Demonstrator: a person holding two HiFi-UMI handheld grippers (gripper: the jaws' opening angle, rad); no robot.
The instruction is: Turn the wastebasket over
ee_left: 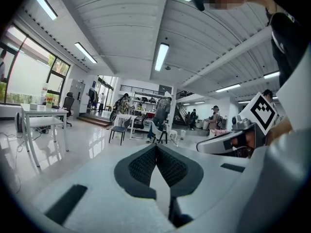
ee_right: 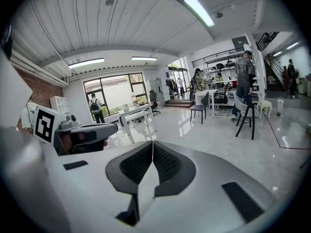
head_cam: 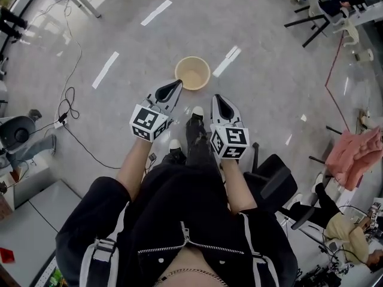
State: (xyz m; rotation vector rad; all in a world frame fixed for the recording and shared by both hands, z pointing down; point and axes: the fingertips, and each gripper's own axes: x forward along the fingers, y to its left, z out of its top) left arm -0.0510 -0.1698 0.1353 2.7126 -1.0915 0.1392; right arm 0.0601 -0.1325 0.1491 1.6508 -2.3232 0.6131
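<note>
A beige round wastebasket (head_cam: 192, 73) stands on the grey floor ahead of my feet, its mouth facing up. My left gripper (head_cam: 178, 84) is shut with nothing in it; its tip is just left of and below the basket's rim. My right gripper (head_cam: 216, 97) is also shut and empty, a little lower right of the basket. Neither touches it. In the left gripper view the shut jaws (ee_left: 156, 147) point level across the room, and the basket is out of sight. The right gripper view shows shut jaws (ee_right: 152, 143) and the other gripper (ee_right: 77, 132) at left.
A black cable (head_cam: 70, 103) trails over the floor at left. A black office chair (head_cam: 272, 181) stands close on my right. White tape strips (head_cam: 106, 69) mark the floor. Tables, chairs and several people fill the far room in both gripper views.
</note>
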